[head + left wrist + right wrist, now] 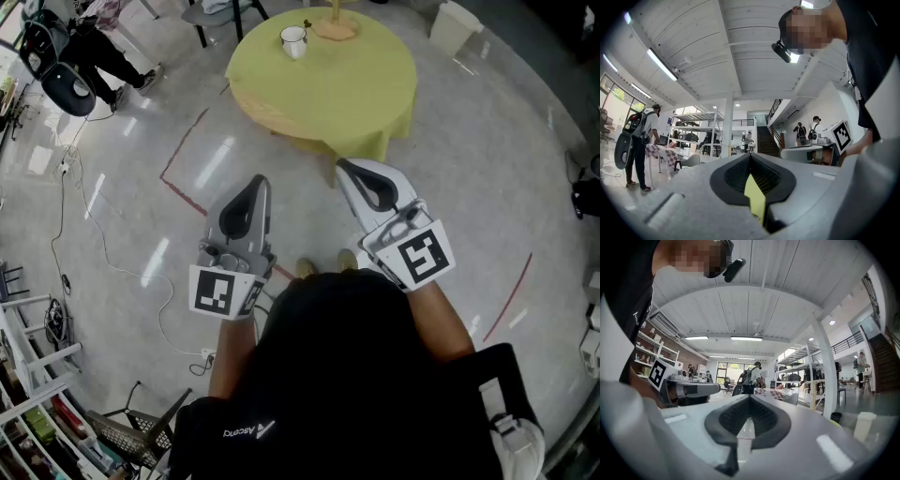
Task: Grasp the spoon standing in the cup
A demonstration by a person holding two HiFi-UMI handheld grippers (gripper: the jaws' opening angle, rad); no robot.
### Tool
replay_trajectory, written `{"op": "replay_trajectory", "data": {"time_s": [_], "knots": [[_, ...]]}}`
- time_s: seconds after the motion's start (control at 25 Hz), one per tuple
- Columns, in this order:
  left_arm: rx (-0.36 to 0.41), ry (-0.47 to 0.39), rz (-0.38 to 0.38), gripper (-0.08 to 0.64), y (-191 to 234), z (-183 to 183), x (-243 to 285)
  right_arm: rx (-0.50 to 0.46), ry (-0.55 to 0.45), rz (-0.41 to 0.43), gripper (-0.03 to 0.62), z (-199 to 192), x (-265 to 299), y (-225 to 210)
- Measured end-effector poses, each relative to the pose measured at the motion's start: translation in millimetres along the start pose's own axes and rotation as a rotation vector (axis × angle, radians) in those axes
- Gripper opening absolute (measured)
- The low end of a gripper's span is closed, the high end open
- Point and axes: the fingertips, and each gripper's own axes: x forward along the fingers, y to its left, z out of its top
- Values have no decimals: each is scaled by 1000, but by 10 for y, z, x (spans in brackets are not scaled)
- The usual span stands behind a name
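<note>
Spoon too small to make out from the head view; its cup (293,41), a white mug, stands near the far left edge of the table. Biggest thing in view: pale glossy floor (450,187) w/ red tape lines (183,192) and a white cable (89,211) trailing at left. Next, a round table (347,94) under a yellow-green cloth, top centre. Nearer, a person (337,375) in a black top holds both tools out over the floor, tips aimed at the table, well short of the cup. Side by side but apart, the left gripper (261,183) and right gripper (343,167) each have jaws clenched together, nothing btwn them. Beside the cup on the cloth sits a tan wooden base (335,28).
</note>
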Motion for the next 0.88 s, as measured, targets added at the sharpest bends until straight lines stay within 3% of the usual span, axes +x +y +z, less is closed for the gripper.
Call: {"op": "replay_trajectory", "data": {"time_s": [0.56, 0.88], "knots": [[13, 23, 33, 11, -254, -79, 360, -7, -18, 32, 3, -28, -112, -381], [34, 26, 62, 11, -284, -108, 794, -26, -37, 104, 3, 25, -72, -639]]}}
